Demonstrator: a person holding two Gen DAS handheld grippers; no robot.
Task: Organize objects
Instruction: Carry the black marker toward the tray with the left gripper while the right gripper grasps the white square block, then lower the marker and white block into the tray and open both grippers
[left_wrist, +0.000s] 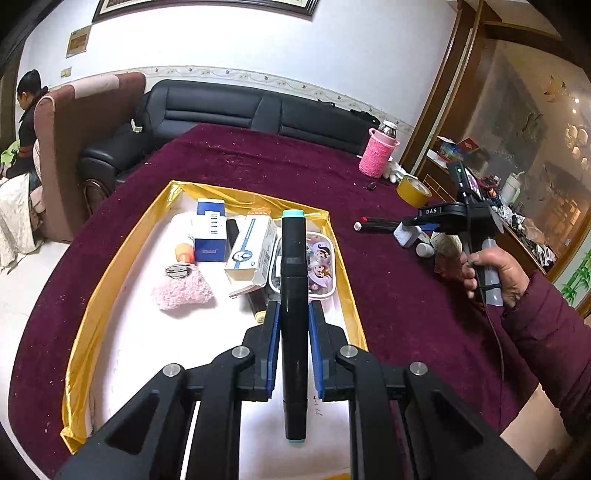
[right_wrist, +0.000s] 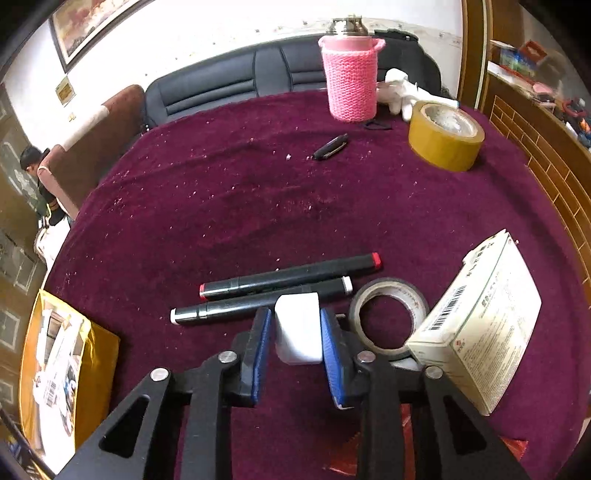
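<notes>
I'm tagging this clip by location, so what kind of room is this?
Most likely a home living room: a black leather sofa stands behind the table with the maroon cloth, a framed picture hangs on the wall, and a wooden cabinet is cluttered with household things.

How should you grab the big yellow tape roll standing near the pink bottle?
Grip the wide yellow-brown packing tape roll across its wall: one finger inside the open core, one outside, coming from above. It lies flat with the hole facing up, and the whole roll looks too wide to span.
</notes>
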